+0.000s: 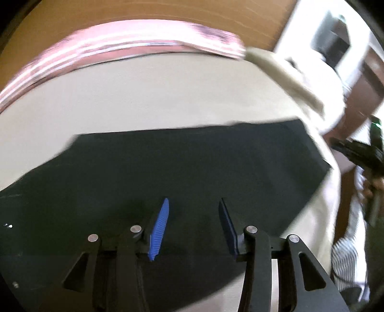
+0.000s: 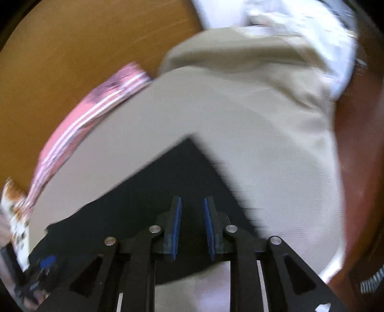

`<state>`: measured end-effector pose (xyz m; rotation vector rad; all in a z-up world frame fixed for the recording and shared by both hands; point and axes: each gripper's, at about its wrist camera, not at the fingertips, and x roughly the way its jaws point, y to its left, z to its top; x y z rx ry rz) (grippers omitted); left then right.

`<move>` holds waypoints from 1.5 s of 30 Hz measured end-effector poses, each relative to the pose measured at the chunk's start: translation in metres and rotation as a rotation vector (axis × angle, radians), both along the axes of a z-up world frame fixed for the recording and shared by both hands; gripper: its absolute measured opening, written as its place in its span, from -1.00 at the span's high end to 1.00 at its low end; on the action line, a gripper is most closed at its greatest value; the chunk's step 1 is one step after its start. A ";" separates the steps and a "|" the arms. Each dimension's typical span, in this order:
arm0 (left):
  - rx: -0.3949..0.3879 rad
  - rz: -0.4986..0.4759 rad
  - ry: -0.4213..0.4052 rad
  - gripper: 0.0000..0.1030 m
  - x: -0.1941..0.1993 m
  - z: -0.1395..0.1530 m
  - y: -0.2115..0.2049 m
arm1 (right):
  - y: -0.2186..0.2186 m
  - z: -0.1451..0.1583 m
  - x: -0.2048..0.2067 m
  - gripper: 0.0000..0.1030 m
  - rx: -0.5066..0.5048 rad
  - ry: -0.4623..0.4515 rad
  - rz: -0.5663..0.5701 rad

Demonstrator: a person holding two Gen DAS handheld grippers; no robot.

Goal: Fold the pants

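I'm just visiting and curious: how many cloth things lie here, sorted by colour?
Dark: 1, the pants
Beige: 1, the cloth under them
Pink striped: 1, the fabric along its far edge
Total: 3

We take this for a bedroom at home: a bed under a cream sheet, a pink striped blanket along its far edge, a wood-brown floor beyond, and white furniture.
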<state>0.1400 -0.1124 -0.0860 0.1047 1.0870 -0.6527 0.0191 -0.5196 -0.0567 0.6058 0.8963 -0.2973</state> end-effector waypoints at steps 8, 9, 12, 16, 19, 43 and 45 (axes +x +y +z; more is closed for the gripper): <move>0.089 0.149 0.001 0.13 0.023 -0.029 0.056 | 0.118 -0.016 0.092 0.63 0.005 0.030 0.335; 0.089 0.140 0.004 0.13 0.021 -0.033 0.061 | 0.129 -0.020 0.101 0.63 0.000 0.040 0.365; 0.098 0.096 -0.022 0.13 0.010 -0.034 0.065 | 0.153 -0.033 0.119 0.63 -0.013 0.081 0.429; 0.096 0.068 -0.024 0.13 -0.002 -0.035 0.072 | 0.172 -0.052 0.114 0.63 -0.028 0.159 0.471; 0.085 0.054 -0.028 0.13 -0.016 -0.036 0.083 | 0.176 -0.058 0.097 0.63 -0.047 0.162 0.480; 0.022 0.167 -0.039 0.12 -0.019 -0.032 0.120 | 0.348 -0.040 0.263 0.25 0.243 0.159 0.979; -0.009 0.171 -0.020 0.12 -0.021 -0.034 0.125 | 0.365 -0.051 0.279 0.24 0.261 0.203 1.019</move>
